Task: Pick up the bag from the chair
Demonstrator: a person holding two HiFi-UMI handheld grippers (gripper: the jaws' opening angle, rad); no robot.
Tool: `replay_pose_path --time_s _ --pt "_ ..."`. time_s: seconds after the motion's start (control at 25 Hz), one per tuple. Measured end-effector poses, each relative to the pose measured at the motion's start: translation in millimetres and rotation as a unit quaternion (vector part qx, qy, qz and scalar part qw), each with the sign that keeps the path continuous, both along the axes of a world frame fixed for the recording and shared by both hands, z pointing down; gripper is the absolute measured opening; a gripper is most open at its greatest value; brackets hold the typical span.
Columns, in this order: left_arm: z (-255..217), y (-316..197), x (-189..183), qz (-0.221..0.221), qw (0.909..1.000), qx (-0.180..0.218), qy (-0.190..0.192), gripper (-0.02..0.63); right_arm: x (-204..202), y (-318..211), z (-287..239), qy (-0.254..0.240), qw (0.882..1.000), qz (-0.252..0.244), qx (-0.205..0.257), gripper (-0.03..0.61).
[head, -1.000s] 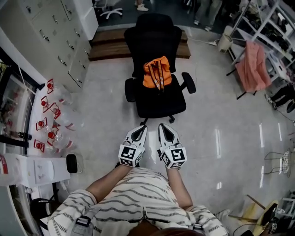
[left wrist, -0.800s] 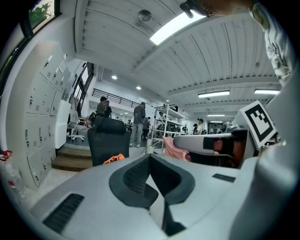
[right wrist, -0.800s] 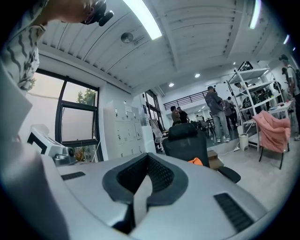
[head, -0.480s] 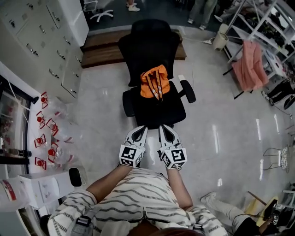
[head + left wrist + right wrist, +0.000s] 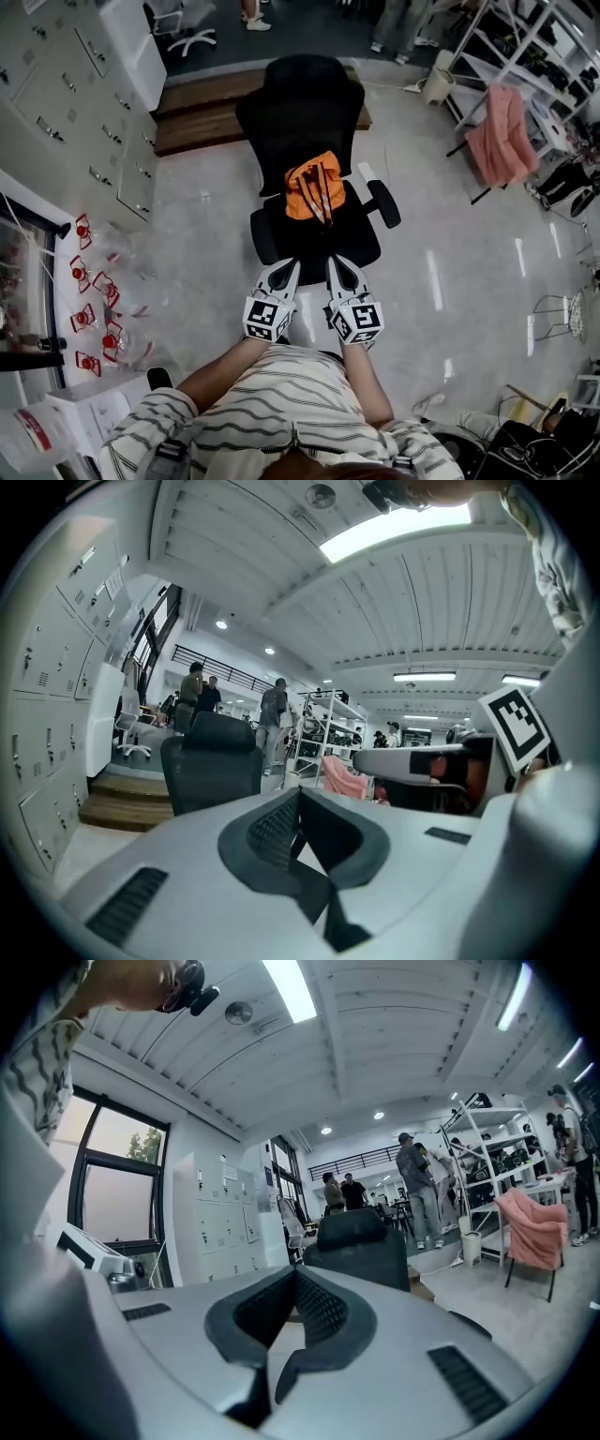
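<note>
Your left gripper [image 5: 286,266] and right gripper [image 5: 338,262] are side by side, each with its jaws closed on nothing, pointing at the black office chair [image 5: 302,103]. The orange fabric bag [image 5: 314,187] sits on the seat against the backrest, at twelve o'clock from both grippers and apart from them.

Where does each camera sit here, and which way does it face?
Head view: on the person's head, looking steeply down at the chair holding the orange bag; striped shirt, left gripper and right gripper show.
Left gripper view: on the left gripper, looking level along shut jaws at the chair's back; right gripper alongside.
Right gripper view: on the right gripper, same heading, jaws shut; a striped sleeve shows.
Shared: all three show the chair and pink cloth.
</note>
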State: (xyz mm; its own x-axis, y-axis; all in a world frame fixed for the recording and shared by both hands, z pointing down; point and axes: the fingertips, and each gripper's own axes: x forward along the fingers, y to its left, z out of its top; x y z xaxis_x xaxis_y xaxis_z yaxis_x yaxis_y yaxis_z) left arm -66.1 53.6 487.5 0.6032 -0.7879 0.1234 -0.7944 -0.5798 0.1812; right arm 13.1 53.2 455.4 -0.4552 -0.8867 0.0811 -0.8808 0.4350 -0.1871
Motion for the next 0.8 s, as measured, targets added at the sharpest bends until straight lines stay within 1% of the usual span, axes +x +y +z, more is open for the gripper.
replay_pose_path --time_s 0.24,0.4,0.6,0.8 --pt "2.7 -23.7 -9.3 0.014 0.9999 -0.008 0.0 0.023 -16.7 -21.4 3.7 0.003 1.0 0.006 -0.008 0.018" --pt "8.8 -33.7 -16.1 0.013 0.9998 -0.013 -0.001 0.023 -22.2 -31.8 8.6 0.004 1.0 0.004 -0.011 0.018" --pt "19.2 -42.6 -11.6 0.01 0.9995 -0.03 -0.005 0.023 -17.1 -38.2 22.0 -0.003 1.0 0.005 -0.026 0.018" --pt "28.3 -56.2 -1.1 0.006 0.9993 -0.035 -0.014 0.023 -7.4 -58.7 29.6 -0.009 1.0 -0.003 -0.027 0.018"
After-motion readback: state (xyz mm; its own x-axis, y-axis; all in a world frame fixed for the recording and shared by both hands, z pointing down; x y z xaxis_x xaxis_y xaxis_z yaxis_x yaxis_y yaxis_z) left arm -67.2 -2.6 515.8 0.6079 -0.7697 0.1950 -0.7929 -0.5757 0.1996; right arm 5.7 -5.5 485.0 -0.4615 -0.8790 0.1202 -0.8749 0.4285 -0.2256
